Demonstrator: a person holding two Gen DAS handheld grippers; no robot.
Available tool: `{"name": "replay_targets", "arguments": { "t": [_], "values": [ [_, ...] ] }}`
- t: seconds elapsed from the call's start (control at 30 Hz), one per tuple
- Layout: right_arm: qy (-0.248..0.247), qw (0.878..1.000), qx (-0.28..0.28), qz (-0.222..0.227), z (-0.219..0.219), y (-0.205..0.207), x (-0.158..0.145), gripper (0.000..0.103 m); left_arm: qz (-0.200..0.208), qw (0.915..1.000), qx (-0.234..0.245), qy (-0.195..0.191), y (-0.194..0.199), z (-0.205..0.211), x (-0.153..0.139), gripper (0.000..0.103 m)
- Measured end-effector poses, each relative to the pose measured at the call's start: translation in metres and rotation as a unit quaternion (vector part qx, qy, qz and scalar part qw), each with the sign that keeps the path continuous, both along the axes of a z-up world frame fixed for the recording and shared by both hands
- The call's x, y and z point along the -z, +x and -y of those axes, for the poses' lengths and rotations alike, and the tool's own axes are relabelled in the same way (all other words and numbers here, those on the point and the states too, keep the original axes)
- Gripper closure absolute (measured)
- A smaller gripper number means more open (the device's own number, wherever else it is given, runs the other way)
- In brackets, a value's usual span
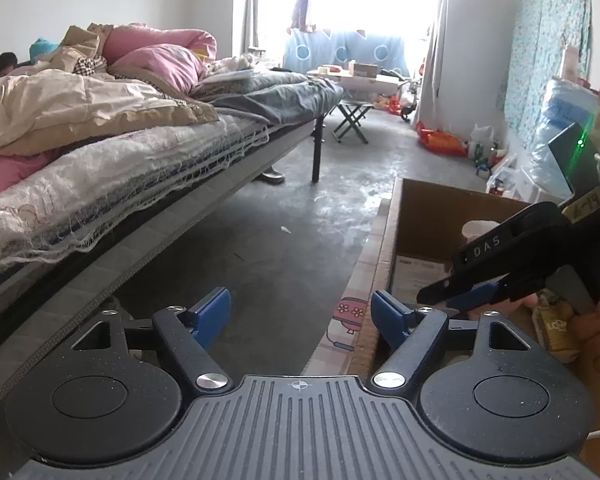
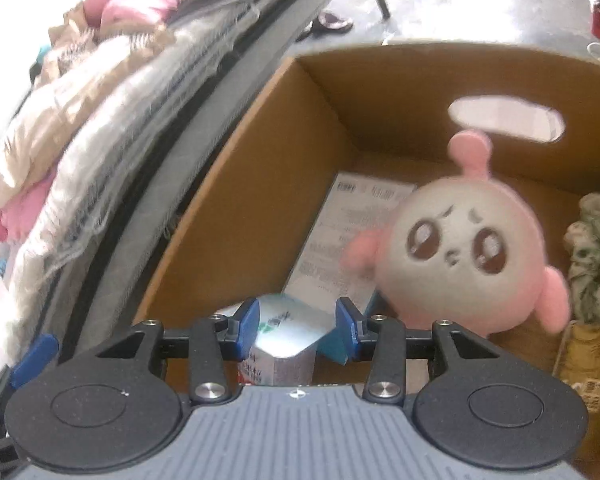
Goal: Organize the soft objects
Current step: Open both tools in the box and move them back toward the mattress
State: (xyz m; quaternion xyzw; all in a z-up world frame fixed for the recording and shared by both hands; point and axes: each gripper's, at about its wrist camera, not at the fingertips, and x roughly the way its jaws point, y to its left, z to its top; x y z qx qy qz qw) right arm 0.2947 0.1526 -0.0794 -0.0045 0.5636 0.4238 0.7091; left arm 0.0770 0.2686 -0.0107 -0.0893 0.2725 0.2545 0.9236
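Observation:
A round white-and-pink plush toy (image 2: pixel 464 256) with big brown eyes is inside the cardboard box (image 2: pixel 236 184), blurred, to the right of and beyond my right gripper (image 2: pixel 298 322). That gripper is open over the box, empty, its blue pads either side of a silver carton top (image 2: pixel 288 332) below. My left gripper (image 1: pixel 300 312) is open and empty above the floor, beside the box's left wall (image 1: pixel 384 240). The right gripper body (image 1: pixel 520 256) shows at the right of the left wrist view, over the box.
A bed (image 1: pixel 112 160) piled with pink and beige quilts runs along the left, close to the box. The box also holds a white printed package (image 2: pixel 348 236), a mottled knit item (image 2: pixel 592 252) and a tan bag (image 2: pixel 588 376). Bare concrete floor (image 1: pixel 284 208) lies between.

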Motion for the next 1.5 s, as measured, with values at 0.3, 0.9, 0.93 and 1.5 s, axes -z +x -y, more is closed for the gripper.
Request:
{"name": "replay_targets", "arguments": {
  "t": [0.3,0.9,0.93,1.5],
  "values": [
    [-0.038,0.995,-0.076,0.045,-0.011,-0.042,-0.007,0.058,-0.004,1.0,0.002,-0.006,-0.007,0.001,0.007,0.026],
    [0.115,0.988,-0.036,0.099,0.117,-0.11,-0.092,0.039,0.072,0.9966,0.034,-0.021,-0.056,0.029,-0.034,0.0],
    [0.129,0.985,-0.026,0.109,0.136,-0.12,-0.099,0.036,0.079,0.9954,0.05,-0.021,-0.06,0.037,-0.038,0.0],
    [0.153,0.909,0.309,0.234,0.418,-0.252,-0.049,0.023,0.068,0.9539,0.292,0.006,-0.042,0.207,-0.064,0.0]
  ]
}}
